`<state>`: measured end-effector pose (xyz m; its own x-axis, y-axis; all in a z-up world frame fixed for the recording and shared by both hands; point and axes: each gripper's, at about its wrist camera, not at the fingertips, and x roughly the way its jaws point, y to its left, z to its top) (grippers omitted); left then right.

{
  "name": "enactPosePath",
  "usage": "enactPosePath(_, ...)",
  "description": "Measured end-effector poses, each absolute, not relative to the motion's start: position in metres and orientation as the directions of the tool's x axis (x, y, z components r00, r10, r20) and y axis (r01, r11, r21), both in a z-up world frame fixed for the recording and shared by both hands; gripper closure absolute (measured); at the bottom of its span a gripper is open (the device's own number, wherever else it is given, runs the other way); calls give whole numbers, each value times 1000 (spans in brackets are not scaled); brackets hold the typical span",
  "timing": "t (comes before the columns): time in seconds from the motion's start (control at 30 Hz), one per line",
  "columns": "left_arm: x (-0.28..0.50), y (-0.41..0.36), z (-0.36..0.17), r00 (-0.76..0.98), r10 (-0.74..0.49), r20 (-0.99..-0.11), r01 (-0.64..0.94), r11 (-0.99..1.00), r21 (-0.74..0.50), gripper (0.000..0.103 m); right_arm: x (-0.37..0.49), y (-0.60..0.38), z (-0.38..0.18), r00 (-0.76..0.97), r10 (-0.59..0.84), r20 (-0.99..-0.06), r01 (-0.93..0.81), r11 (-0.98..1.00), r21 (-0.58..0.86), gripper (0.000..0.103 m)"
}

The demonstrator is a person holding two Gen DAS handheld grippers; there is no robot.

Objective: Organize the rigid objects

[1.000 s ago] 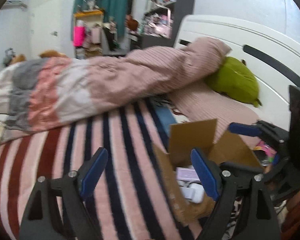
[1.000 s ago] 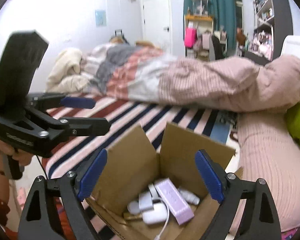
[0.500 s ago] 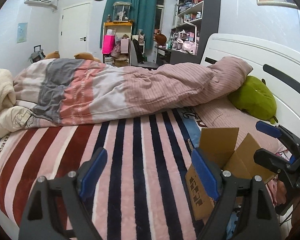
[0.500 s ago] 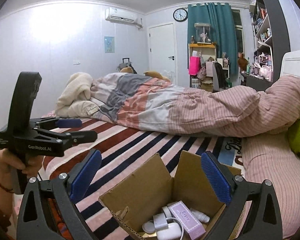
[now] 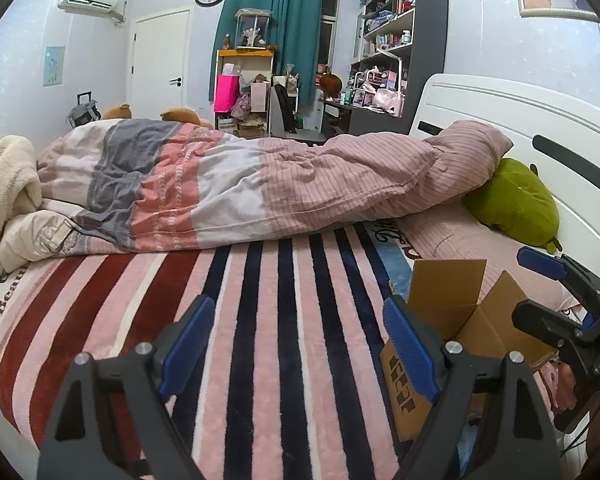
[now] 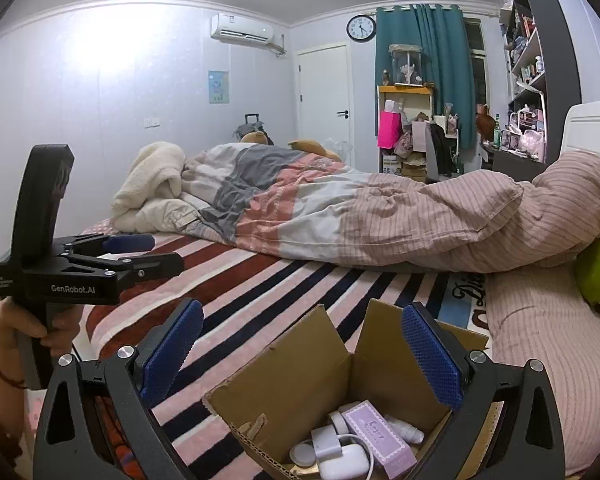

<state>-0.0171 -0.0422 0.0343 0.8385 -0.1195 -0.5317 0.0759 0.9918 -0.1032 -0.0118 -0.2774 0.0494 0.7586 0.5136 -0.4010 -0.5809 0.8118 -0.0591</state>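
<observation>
Both grippers raised since earlier, jaws apart, corrugated cardboard box (image 6: 312, 376), fuzzy striped blanket (image 5: 268, 320)

A brown cardboard box (image 6: 300, 384) is sitting on the striped bed blanket (image 6: 260, 292) with its flaps standing open. Inside, a lilac rectangular packet (image 6: 380, 440) is lying flat beside a white charger with cable (image 6: 342, 454), a small white bottle (image 6: 406, 432) and a round white lid (image 6: 302, 453).
</observation>
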Motion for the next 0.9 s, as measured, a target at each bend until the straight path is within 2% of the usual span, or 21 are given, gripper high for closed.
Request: enactPosePath(0.9, -18, -34, 32, 844, -92, -528, 52, 995, -90, 19, -8, -272, 47, 736, 532, -419, -609, 790, -66, 3)
